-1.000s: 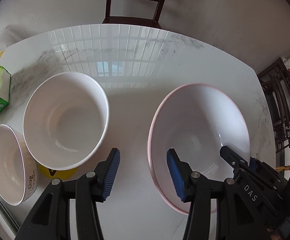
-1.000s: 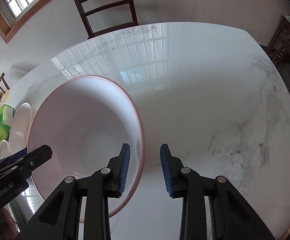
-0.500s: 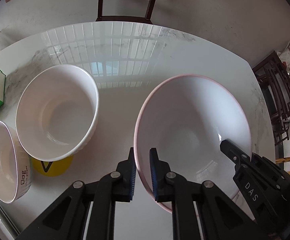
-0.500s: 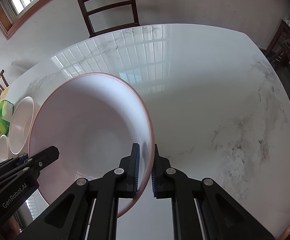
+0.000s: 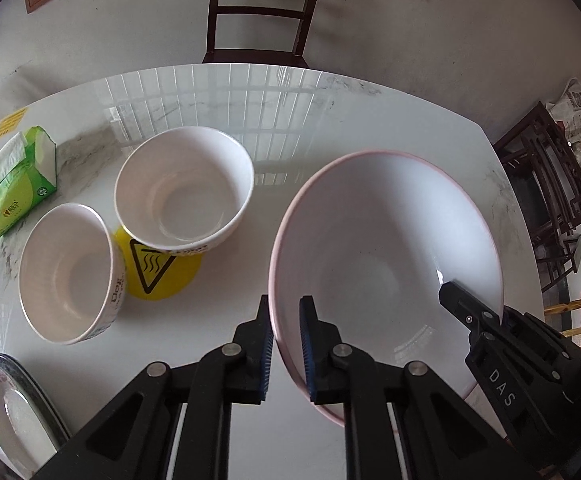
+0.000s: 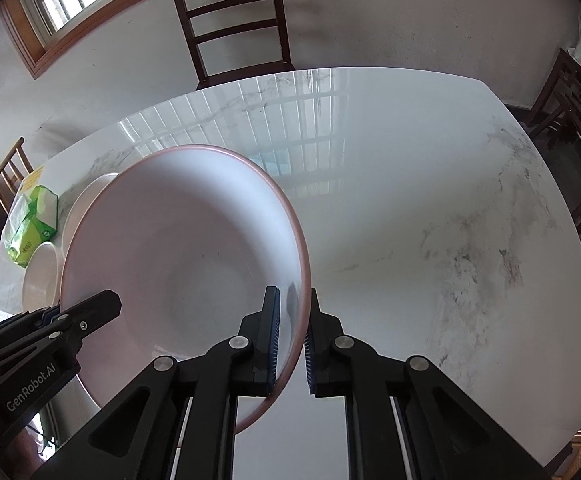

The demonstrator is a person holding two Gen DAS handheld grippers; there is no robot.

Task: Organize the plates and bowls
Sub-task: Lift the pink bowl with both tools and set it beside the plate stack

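A large pink-rimmed bowl (image 5: 386, 264) is held above the marble table (image 5: 290, 120). My left gripper (image 5: 286, 344) is shut on its left rim. My right gripper (image 6: 292, 336) is shut on its right rim; the bowl also fills the left of the right wrist view (image 6: 178, 256). A white bowl (image 5: 184, 186) rests on a yellow disc (image 5: 158, 272). A smaller white bowl with lettering (image 5: 68, 272) stands to its left. A plate (image 5: 14, 408) sits at the near left edge.
A green tissue pack (image 5: 14, 184) lies at the far left of the table. Dark wooden chairs stand behind the table (image 5: 262, 12) and to the right (image 5: 550, 172). The right half of the table (image 6: 430, 220) is bare marble.
Both grippers closed on the pink-rimmed bowl's opposite rims, then lifted it. The view rose and pulled back, so the other bowls and the plate now show more fully.
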